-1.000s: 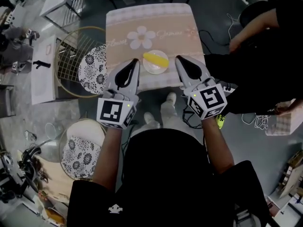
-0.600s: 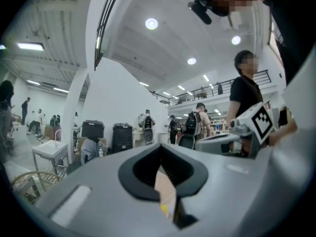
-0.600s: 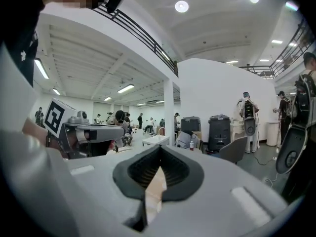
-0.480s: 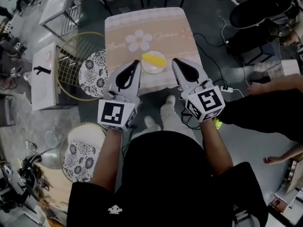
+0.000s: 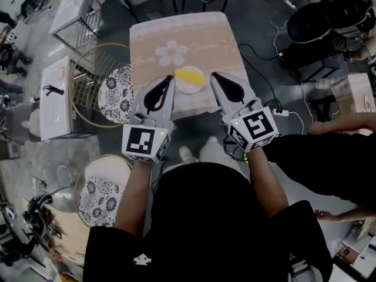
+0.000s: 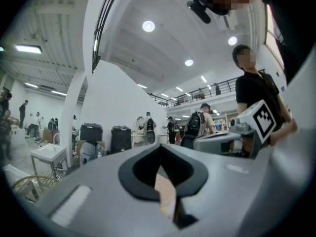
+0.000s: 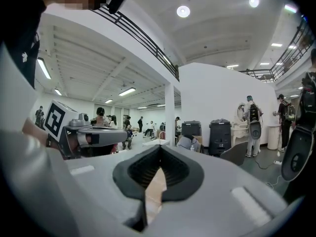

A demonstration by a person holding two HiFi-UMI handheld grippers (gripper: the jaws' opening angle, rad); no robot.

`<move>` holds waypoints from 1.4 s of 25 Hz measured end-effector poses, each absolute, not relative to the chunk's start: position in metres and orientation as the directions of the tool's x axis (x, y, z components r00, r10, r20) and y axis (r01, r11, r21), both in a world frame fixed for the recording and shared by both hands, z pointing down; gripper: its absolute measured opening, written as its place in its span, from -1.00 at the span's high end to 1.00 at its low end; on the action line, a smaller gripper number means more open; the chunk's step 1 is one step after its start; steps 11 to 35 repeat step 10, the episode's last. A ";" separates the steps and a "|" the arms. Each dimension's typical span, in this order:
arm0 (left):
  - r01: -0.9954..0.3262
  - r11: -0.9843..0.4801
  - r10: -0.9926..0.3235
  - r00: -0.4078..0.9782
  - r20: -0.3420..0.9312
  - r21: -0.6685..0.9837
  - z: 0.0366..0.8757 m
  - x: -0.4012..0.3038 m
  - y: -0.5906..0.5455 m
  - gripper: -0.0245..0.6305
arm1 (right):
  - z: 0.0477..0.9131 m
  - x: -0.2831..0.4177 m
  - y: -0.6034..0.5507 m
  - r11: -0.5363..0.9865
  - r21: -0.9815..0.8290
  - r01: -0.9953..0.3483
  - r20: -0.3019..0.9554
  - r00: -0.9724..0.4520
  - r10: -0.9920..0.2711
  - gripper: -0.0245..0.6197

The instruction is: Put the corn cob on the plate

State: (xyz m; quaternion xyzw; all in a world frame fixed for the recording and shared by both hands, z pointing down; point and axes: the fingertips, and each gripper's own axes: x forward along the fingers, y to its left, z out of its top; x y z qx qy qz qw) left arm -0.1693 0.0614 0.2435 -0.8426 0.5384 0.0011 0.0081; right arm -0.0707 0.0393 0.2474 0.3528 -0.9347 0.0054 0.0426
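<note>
The yellow corn cob (image 5: 188,74) lies on a small white plate (image 5: 191,88) near the front edge of the table (image 5: 176,34), which has a beige flower-print cloth. My left gripper (image 5: 170,79) hovers just left of the plate, shut and empty. My right gripper (image 5: 214,75) hovers just right of it, also shut and empty. Neither touches the plate or the cob. In the left gripper view the jaws (image 6: 159,152) meet at the tip with only cloth showing behind them. The right gripper view shows the same, with the jaws (image 7: 159,152) closed and pointing level across the room.
A round wire stand with a patterned cushion (image 5: 116,87) stands left of the table, and a second patterned stool (image 5: 97,192) is nearer me. A white side table (image 5: 56,96) is further left. Cables and a person's arm (image 5: 329,128) lie to the right.
Both grippers have lifted slightly and stay shut beside the plate. The person at the right has drawn an arm away from the table.
</note>
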 end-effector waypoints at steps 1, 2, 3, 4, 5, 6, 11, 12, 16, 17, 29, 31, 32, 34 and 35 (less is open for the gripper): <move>-0.906 -0.423 -0.906 0.423 -0.012 -0.007 0.244 -0.168 0.060 0.90 | 0.247 -0.070 0.038 0.751 0.021 -0.660 0.083 -0.747 -0.660 0.92; -0.904 -0.427 -0.904 0.427 -0.012 -0.004 0.244 -0.167 0.058 0.90 | 0.247 -0.069 0.036 0.750 0.021 -0.661 0.083 -0.747 -0.660 0.92; -0.903 -0.430 -0.903 0.430 -0.013 -0.006 0.244 -0.166 0.057 0.90 | 0.246 -0.069 0.035 0.750 0.021 -0.661 0.083 -0.747 -0.660 0.92; -0.902 -0.431 -0.902 0.431 -0.013 -0.009 0.244 -0.165 0.056 0.90 | 0.246 -0.069 0.035 0.750 0.020 -0.661 0.083 -0.747 -0.660 0.92; -0.903 -0.430 -0.903 0.430 -0.014 -0.008 0.244 -0.165 0.056 0.90 | 0.246 -0.068 0.035 0.751 0.021 -0.660 0.083 -0.748 -0.659 0.92; -0.903 -0.430 -0.903 0.430 -0.014 -0.005 0.244 -0.164 0.055 0.90 | 0.245 -0.067 0.036 0.752 0.021 -0.659 0.082 -0.748 -0.659 0.92; -0.902 -0.432 -0.902 0.432 -0.015 0.002 0.244 -0.156 0.051 0.90 | 0.245 -0.060 0.035 0.748 0.020 -0.663 0.080 -0.745 -0.663 0.92; -0.902 -0.432 -0.902 0.432 -0.015 0.002 0.244 -0.156 0.051 0.90 | 0.245 -0.060 0.035 0.748 0.020 -0.663 0.080 -0.745 -0.663 0.92; -0.902 -0.432 -0.902 0.432 -0.015 0.002 0.244 -0.156 0.051 0.90 | 0.245 -0.060 0.035 0.748 0.020 -0.663 0.080 -0.745 -0.663 0.92; -0.902 -0.432 -0.902 0.432 -0.015 0.002 0.244 -0.156 0.051 0.90 | 0.245 -0.060 0.035 0.748 0.020 -0.663 0.080 -0.745 -0.663 0.92; -0.902 -0.432 -0.902 0.432 -0.015 0.002 0.244 -0.156 0.051 0.90 | 0.245 -0.060 0.035 0.748 0.020 -0.663 0.080 -0.745 -0.663 0.92; -0.902 -0.432 -0.902 0.432 -0.015 0.002 0.244 -0.156 0.051 0.90 | 0.245 -0.060 0.035 0.748 0.020 -0.663 0.080 -0.745 -0.663 0.92; -0.902 -0.432 -0.902 0.432 -0.015 0.002 0.244 -0.156 0.051 0.90 | 0.245 -0.060 0.035 0.748 0.020 -0.663 0.080 -0.745 -0.663 0.92; -0.902 -0.432 -0.902 0.432 -0.015 0.002 0.244 -0.156 0.051 0.90 | 0.245 -0.060 0.035 0.748 0.020 -0.663 0.080 -0.745 -0.663 0.92; -0.902 -0.432 -0.902 0.432 -0.015 0.002 0.244 -0.156 0.051 0.90 | 0.245 -0.060 0.035 0.748 0.020 -0.663 0.080 -0.745 -0.663 0.92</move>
